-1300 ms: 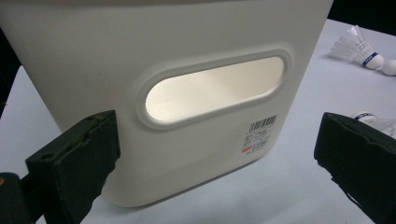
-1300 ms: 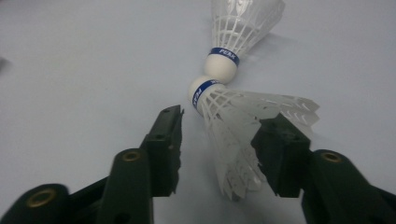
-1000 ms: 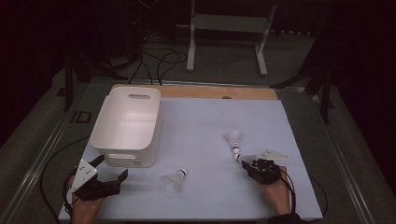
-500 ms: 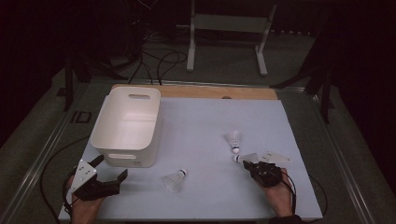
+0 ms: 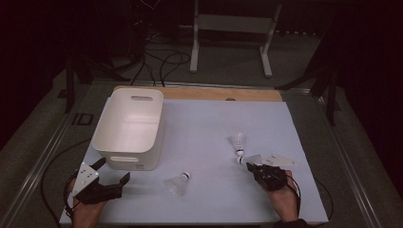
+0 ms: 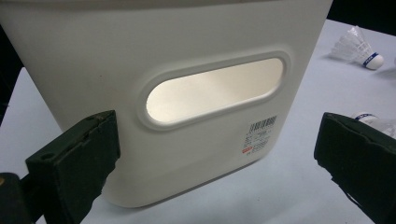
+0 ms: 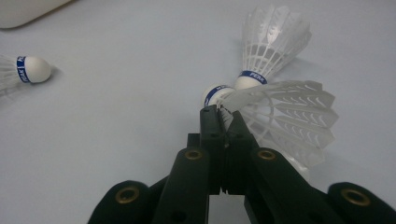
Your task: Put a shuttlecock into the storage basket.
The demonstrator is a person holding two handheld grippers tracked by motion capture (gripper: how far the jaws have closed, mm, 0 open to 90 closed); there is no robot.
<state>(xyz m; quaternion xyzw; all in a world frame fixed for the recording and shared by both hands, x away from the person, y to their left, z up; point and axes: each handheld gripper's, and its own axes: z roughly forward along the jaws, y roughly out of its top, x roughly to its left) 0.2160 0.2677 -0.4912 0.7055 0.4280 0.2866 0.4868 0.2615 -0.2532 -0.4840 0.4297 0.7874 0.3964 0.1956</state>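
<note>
My right gripper (image 7: pixel 224 119) is shut on the feather skirt of a white shuttlecock (image 7: pixel 289 121), whose blue-banded cork points away from me. A second shuttlecock (image 7: pixel 273 42) lies just beyond it, cork to cork. In the high view the right gripper (image 5: pixel 254 167) sits at the mat's near right, with the held shuttlecock (image 5: pixel 251 159) at its tip and the second shuttlecock (image 5: pixel 239 142) behind. A third shuttlecock (image 5: pixel 178 183) lies near the middle front. My left gripper (image 5: pixel 113 171) stands open before the white bin (image 5: pixel 130 128), its jaws wide in front of the handle slot (image 6: pixel 212 91).
The pale blue mat (image 5: pixel 214 123) covers the table, with a wooden strip (image 5: pixel 214 93) along its far edge. Beyond the table stands a white metal frame (image 5: pixel 230 28), with cables on the floor. From the left gripper, two shuttlecocks (image 6: pixel 357 46) (image 6: pixel 373 121) lie to the right of the bin.
The right hand has shifted very slightly toward me, with its gripper at the shuttlecock. The left gripper, the bin and the other shuttlecocks have not moved.
</note>
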